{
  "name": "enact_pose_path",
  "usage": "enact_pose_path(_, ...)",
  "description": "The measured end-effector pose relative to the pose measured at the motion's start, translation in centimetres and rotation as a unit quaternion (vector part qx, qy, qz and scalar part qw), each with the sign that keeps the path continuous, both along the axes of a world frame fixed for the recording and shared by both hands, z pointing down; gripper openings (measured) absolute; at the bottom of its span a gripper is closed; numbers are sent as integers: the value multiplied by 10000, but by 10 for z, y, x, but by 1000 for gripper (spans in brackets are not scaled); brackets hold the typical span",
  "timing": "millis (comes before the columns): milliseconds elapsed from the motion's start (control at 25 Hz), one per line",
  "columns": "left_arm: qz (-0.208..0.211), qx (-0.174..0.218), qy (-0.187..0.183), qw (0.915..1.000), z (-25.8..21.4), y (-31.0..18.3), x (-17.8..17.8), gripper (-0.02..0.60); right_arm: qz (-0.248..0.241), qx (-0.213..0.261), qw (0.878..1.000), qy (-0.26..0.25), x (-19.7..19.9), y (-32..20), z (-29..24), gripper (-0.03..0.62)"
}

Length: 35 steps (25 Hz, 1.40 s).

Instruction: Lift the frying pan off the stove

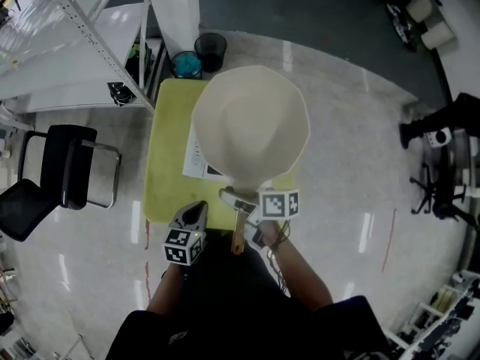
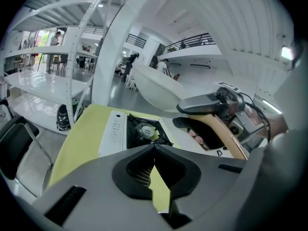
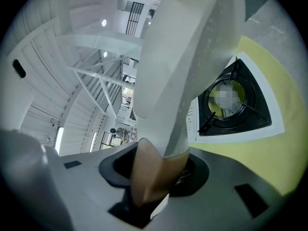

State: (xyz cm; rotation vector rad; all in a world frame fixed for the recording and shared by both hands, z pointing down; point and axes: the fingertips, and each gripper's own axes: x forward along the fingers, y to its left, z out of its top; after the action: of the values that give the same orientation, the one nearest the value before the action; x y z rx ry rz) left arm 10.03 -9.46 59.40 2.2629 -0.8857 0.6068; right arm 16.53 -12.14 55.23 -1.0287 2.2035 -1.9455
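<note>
Fingers (image 3: 192, 171) of my right gripper (image 3: 156, 174) clench the frying pan (image 3: 192, 47) by its wooden handle (image 3: 146, 184). The stove (image 3: 240, 133) sits at three o'clock. My left gripper (image 2: 154, 148) is pinched closed, empty.

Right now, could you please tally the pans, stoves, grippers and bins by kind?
pan: 1
stove: 1
grippers: 2, left gripper and right gripper
bins: 2, blue bin and black bin
total: 6
</note>
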Motion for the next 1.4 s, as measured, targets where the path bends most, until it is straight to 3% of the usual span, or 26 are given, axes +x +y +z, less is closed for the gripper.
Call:
enact_pose_path(400, 50, 205, 17, 9998, -15, -18, 10, 43, 18, 126, 9999, 99, 4, 11, -33, 176)
enact_pose_path(1400, -36, 144, -1, 9999, -16, -15, 15, 43, -129, 268, 9996, -38, 0, 7, -41, 184)
